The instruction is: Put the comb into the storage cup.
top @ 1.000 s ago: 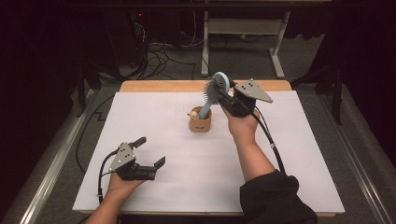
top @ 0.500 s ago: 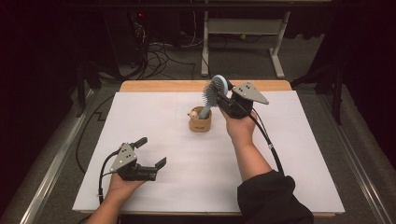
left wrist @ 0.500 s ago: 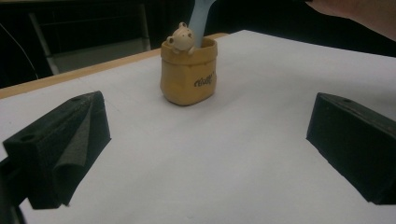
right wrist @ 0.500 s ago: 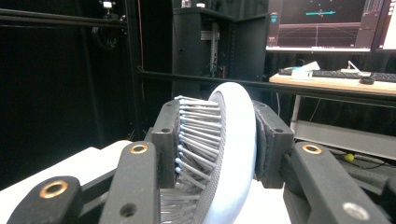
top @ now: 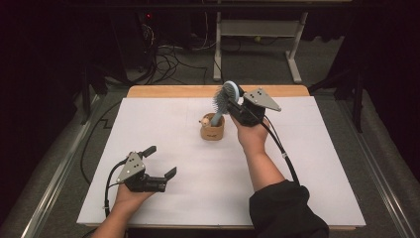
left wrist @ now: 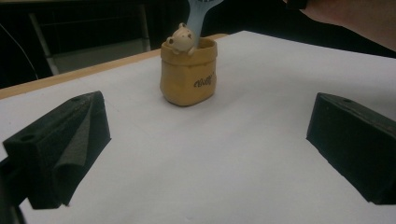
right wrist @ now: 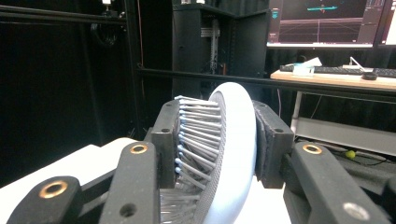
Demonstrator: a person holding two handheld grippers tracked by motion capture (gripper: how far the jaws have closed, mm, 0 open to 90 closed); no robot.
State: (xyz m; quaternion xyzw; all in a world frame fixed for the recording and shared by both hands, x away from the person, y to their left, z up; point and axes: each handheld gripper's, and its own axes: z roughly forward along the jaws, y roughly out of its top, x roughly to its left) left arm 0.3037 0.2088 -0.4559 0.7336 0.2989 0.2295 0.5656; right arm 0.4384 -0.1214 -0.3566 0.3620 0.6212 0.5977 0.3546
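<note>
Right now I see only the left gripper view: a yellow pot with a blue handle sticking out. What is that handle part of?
Observer: A hairbrush; its handle end sits in the pot.
Operator: Is anything holding it?
Observer: Yes, the right gripper is clamped on the brush head, bristles against one finger.
Operator: And my own gripper?
Observer: The left gripper is open, low over the white table near its front left corner.

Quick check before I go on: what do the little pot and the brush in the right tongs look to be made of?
The pot looks like glazed ceramic: glossy mustard surface with soft highlights, a moulded bear on its rim, printed lettering. It might be resin.

The brush looks like plastic: smooth pale blue matte head and thin flexible bristles, bending where the right tongs squeeze them.
</note>
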